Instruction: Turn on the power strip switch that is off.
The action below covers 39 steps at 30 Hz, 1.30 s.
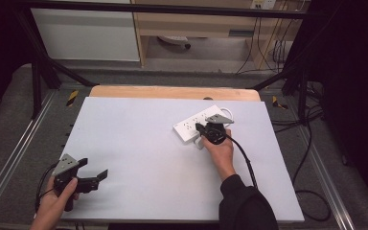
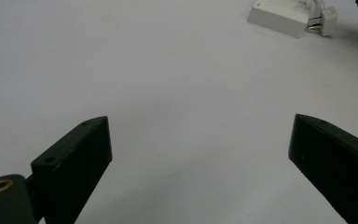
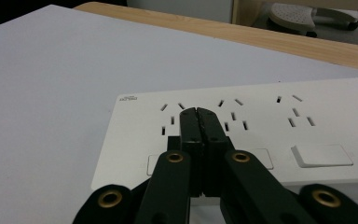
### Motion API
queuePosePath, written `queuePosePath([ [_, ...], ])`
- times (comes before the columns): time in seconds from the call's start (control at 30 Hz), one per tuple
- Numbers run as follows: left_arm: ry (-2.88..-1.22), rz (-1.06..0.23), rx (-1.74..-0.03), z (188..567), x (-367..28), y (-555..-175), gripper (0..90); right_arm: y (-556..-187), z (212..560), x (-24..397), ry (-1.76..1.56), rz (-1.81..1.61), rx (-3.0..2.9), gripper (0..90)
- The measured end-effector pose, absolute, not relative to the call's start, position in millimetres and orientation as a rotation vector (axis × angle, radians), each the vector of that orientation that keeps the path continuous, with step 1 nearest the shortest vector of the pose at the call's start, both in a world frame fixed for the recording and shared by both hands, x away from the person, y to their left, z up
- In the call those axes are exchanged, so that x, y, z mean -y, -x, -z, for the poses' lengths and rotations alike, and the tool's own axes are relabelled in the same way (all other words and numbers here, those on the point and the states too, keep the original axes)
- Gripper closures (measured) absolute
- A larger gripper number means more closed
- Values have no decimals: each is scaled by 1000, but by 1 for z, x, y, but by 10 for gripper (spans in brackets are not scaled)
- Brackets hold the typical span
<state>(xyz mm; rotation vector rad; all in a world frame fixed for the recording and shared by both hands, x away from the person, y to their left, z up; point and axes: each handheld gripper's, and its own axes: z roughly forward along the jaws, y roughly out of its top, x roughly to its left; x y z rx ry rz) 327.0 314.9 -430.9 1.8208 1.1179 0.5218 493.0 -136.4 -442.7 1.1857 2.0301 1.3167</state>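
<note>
A white rigid plastic power strip [image 1: 202, 123] lies right of centre on the white worktop [image 1: 139, 153], the right gripper [image 3: 199, 122] clenched empty above its sockets, the left gripper [image 2: 200, 154] released; probably light, slippery, best gripped across its narrow sides.

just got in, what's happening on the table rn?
A person holds a claw in each hand over a white board. The right claw is shut, jaws pressed together with nothing between them, tips over the white power strip, above its row of switches; contact is unclear. The left claw is open, idle near the board's near-left corner.
</note>
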Motion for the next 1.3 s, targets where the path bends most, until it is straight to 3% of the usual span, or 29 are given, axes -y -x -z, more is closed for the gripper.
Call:
queuePosePath([
  [1.3,-1826,-527,-1117,431,-315,-327,60,-494,450,136,-1191,-1284,-2047,900],
])
